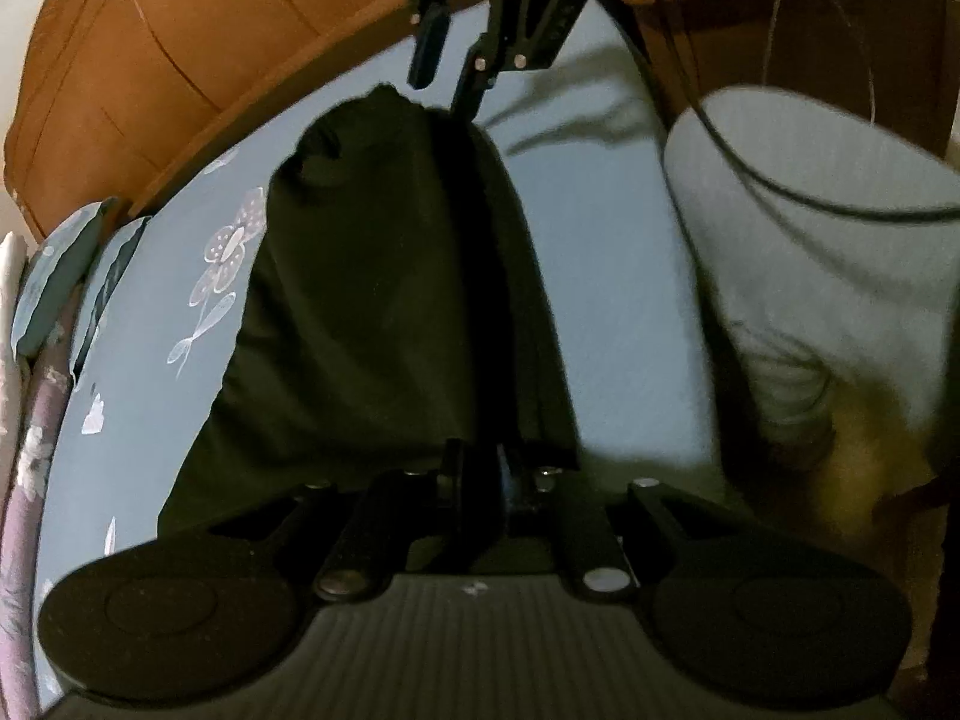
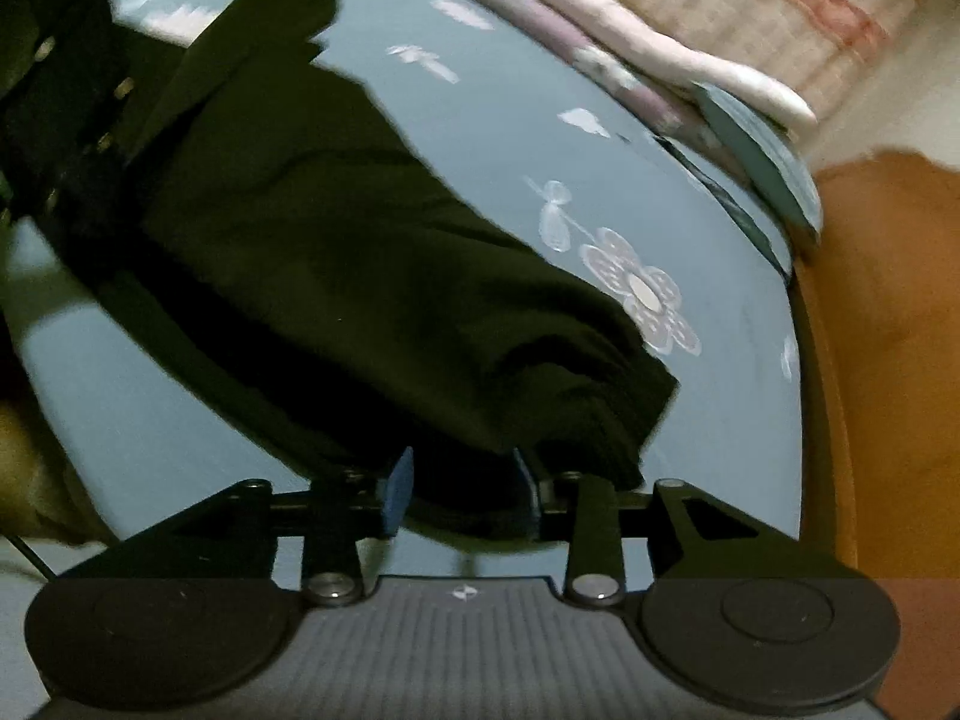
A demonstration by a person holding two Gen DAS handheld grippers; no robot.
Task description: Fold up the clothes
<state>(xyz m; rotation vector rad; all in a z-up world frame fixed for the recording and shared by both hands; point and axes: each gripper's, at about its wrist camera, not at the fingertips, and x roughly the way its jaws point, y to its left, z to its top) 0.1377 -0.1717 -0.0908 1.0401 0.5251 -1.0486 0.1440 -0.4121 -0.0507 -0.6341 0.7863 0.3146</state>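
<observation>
- One dark garment point(image 2: 336, 240) lies on your blue flowered sheet point(image 2: 690, 138); no container of any kind shows in either view.
- Your garment is folded into a long, narrow strip, several layers thick, with a deep crease running down its length in the left wrist view point(image 1: 384, 300).
- Its colour reads as very dark green or black; the dim light leaves that unsettled.
- One end of the strip is bunched and rounded, lying just beside a white flower print point(image 2: 645, 291) on the sheet.
- Your right gripper point(image 2: 462, 495) stands partly open, blue pads on either side of that bunched end; the pads do not appear to press the cloth.
- Your left gripper point(image 1: 483, 480) is nearly closed over the other end of the strip; whether cloth is pinched between its fingers is not clear.
- Folded pink and white bedding point(image 2: 630, 54) sits at the sheet's far edge, well apart from the garment.
- Your grey sleeve point(image 1: 810, 240) shows at the right of the left wrist view.
</observation>
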